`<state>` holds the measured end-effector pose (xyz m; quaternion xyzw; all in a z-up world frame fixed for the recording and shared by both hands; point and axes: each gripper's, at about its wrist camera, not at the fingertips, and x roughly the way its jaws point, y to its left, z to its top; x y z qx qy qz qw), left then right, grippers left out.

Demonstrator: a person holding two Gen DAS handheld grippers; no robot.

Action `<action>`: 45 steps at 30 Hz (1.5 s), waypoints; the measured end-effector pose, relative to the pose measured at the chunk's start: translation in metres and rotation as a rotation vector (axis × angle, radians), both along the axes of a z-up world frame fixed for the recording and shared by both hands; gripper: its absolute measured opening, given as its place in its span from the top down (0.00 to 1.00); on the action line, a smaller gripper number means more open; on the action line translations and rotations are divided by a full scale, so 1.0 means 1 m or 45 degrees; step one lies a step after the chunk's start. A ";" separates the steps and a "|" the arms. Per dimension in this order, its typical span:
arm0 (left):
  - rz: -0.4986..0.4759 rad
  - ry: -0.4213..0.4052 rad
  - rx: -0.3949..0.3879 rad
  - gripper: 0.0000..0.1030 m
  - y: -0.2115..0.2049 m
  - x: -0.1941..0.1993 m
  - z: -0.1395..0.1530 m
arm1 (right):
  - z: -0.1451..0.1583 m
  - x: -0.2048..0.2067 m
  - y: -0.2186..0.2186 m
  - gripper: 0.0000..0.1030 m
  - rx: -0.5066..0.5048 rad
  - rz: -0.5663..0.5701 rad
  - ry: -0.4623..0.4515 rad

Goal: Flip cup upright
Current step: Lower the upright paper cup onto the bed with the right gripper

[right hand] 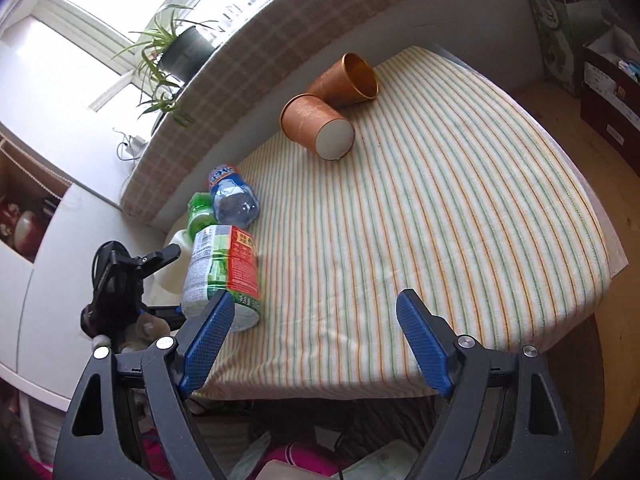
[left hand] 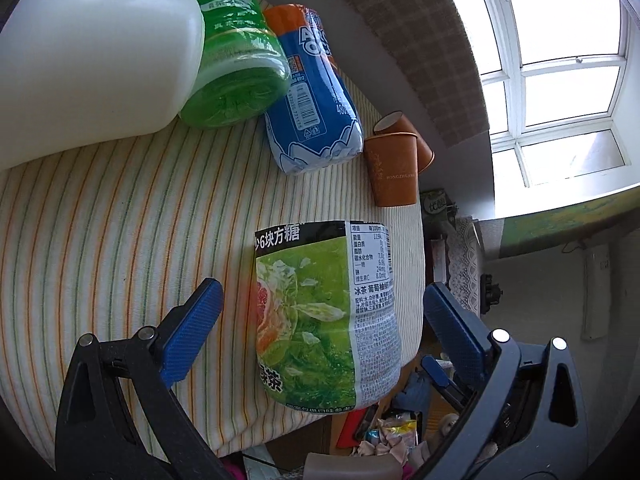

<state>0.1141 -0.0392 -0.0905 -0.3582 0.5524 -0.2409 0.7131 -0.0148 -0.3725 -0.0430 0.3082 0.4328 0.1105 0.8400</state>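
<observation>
Right gripper is spread wide with nothing between the blue pads, and hangs over the near edge of the striped cloth. Left gripper is also wide open. A green tea bottle lies between its fingers, but I see gaps on both sides and no contact.

From the right wrist camera, two brown paper cups sit at the far side of the cloth, near the wall. The near cup lies on its side with its white base facing me and its mouth pointing away to the left. The far cup also lies on its side, mouth open toward the right, with a gold inside. The two cups touch each other. Neither is upright.

From the left wrist camera I see the same pair, one cup in front and the other partly hidden behind it. Fisheye warp is heavy there, so I can't read their tilt reliably from that view.

Along the left of the cloth in the right view there's a blue-labelled water bottle, a green bottle, and a white jug mostly hidden behind the tea bottle. A potted plant stands on the sill by the window.
</observation>
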 end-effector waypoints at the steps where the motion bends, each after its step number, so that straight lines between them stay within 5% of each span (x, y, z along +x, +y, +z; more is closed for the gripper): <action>1: -0.001 0.006 0.001 0.01 -0.003 0.001 -0.002 | -0.002 -0.004 -0.006 0.19 0.002 -0.006 0.002; 22: -0.040 0.016 0.004 0.21 -0.026 0.013 -0.013 | -0.013 -0.008 -0.011 0.19 -0.001 -0.052 0.044; 45: -0.087 -0.393 0.371 0.21 -0.048 -0.017 0.034 | -0.015 0.000 0.002 0.19 -0.030 -0.030 0.047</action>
